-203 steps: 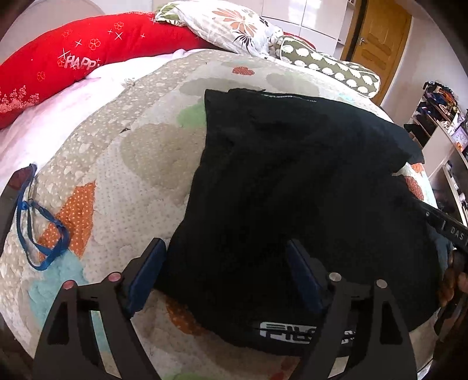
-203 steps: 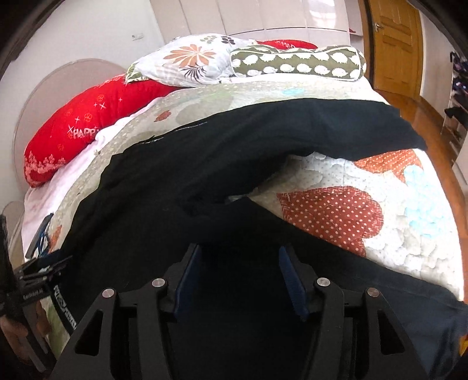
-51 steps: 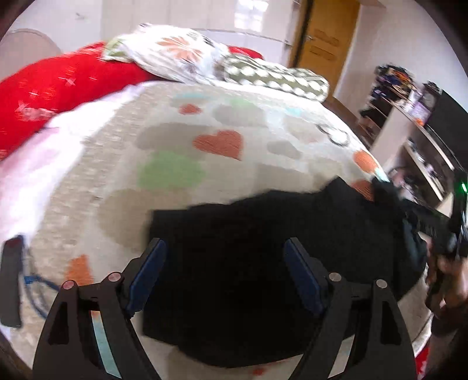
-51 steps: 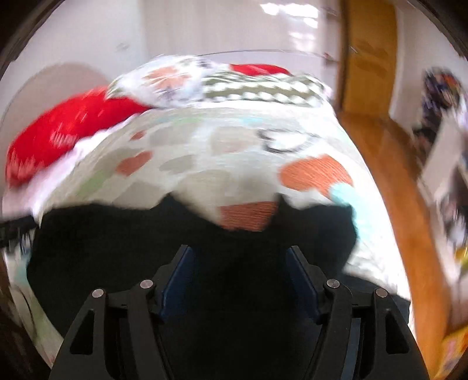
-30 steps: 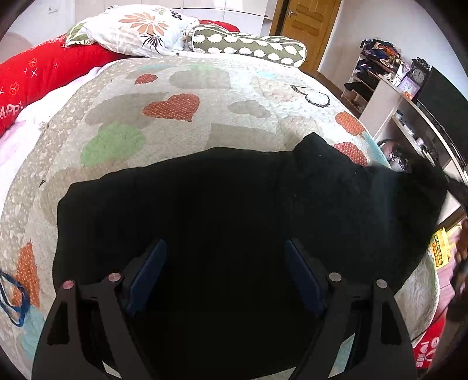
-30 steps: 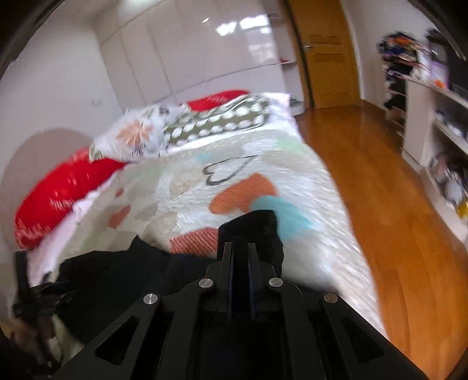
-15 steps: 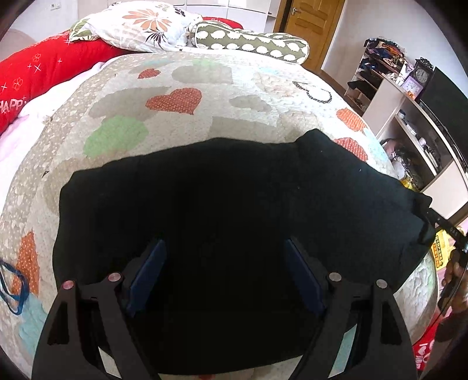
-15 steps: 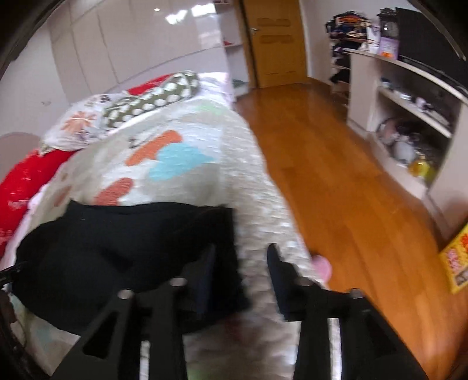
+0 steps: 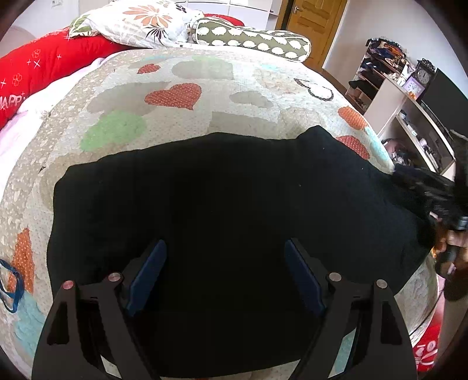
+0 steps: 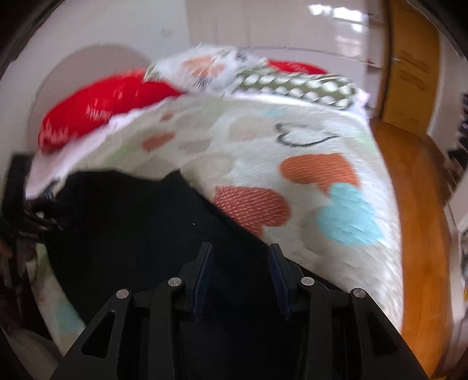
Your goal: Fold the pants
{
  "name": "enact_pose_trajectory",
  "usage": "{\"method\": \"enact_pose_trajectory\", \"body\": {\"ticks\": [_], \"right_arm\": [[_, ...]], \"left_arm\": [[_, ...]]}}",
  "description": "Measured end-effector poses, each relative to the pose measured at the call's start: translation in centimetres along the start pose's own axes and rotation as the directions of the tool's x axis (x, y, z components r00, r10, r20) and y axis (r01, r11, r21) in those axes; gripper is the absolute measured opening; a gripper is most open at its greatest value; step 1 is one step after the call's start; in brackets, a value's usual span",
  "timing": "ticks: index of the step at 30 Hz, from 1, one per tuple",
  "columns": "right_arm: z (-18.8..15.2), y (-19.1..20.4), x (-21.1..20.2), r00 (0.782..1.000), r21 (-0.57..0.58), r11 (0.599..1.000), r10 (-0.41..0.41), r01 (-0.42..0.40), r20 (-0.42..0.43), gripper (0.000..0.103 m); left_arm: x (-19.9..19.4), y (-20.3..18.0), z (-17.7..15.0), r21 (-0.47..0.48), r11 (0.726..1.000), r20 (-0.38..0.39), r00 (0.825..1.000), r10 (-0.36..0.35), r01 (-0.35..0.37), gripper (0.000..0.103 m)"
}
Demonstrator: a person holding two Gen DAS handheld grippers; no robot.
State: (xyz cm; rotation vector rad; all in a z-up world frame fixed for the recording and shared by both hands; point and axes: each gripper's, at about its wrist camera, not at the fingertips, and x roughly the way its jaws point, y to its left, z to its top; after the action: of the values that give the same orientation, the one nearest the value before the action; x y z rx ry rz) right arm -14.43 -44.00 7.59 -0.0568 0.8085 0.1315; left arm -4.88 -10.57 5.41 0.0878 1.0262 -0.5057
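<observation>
The black pants [image 9: 228,190] lie folded in a wide flat block across the near part of the heart-patterned quilt [image 9: 187,96]. My left gripper [image 9: 225,248] is open and empty, hovering over the near edge of the pants. The right gripper shows in the left wrist view at the far right edge [image 9: 438,198], over the right end of the pants. In the blurred right wrist view my right gripper [image 10: 239,251] is open and empty above the pants [image 10: 140,233], which spread out to the left.
Pillows [image 9: 251,38] and a red bolster [image 9: 44,67] line the head of the bed. A blue strap [image 9: 11,289] lies at the left edge. Shelves [image 9: 409,117] and wooden floor [image 10: 421,204] are to the right of the bed. A door [image 9: 313,17] stands behind.
My right gripper let go of the pants' end, opened, and swung back to face up the bed. The pants now lie flatter. My left gripper stayed open and hardly moved.
</observation>
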Motion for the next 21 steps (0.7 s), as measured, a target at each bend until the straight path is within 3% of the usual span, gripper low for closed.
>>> {"method": "enact_pose_trajectory", "body": {"ticks": [3, 5, 6, 7, 12, 16, 19, 20, 21], "right_arm": [[0.2, 0.0, 2.6, 0.999, -0.034, 0.999, -0.014, 0.012, -0.046, 0.037], [-0.3, 0.1, 3.6, 0.998, -0.035, 0.999, -0.002, 0.000, -0.070, 0.018], [-0.4, 0.3, 3.7, 0.997, -0.046, 0.999, -0.007, 0.003, -0.072, 0.003], [-0.2, 0.5, 3.5, 0.997, -0.057, 0.998, -0.026, 0.023, -0.067, 0.001], [1.7, 0.4, 1.4, 0.999, -0.014, 0.999, -0.046, 0.046, 0.024, 0.001], [1.0, 0.9, 4.3, 0.994, -0.007, 0.994, -0.111, 0.110, -0.022, 0.002], [0.1, 0.8, 3.9, 0.987, 0.069, 0.985, -0.161, 0.161, -0.010, 0.016], [-0.1, 0.9, 3.0, 0.987, 0.093, 0.982, -0.164, 0.163, -0.006, 0.026], [-0.2, 1.1, 2.2, 0.989, 0.106, 0.983, -0.150, 0.149, 0.007, 0.029]], "left_arm": [[0.0, 0.0, 0.0, -0.006, 1.000, 0.001, 1.000, -0.008, 0.008, 0.083], [0.1, 0.0, 0.0, -0.005, 1.000, 0.000, 1.000, -0.010, 0.010, 0.083], [0.2, 0.0, -0.1, -0.005, 1.000, 0.000, 1.000, -0.012, 0.012, 0.083], [0.1, 0.0, -0.1, -0.005, 1.000, -0.001, 1.000, -0.016, 0.016, 0.083], [0.1, 0.4, 0.1, -0.045, 0.998, -0.001, 0.999, -0.038, 0.038, 0.083], [0.2, 0.0, 0.0, -0.035, 0.999, 0.001, 1.000, -0.022, 0.022, 0.083], [0.0, 0.0, 0.0, -0.024, 0.999, -0.006, 1.000, -0.028, 0.028, 0.083], [-0.1, 0.1, 0.1, -0.026, 0.999, -0.007, 0.999, -0.035, 0.034, 0.083], [-0.1, 0.2, 0.1, -0.029, 0.999, -0.006, 0.999, -0.038, 0.038, 0.083]]}}
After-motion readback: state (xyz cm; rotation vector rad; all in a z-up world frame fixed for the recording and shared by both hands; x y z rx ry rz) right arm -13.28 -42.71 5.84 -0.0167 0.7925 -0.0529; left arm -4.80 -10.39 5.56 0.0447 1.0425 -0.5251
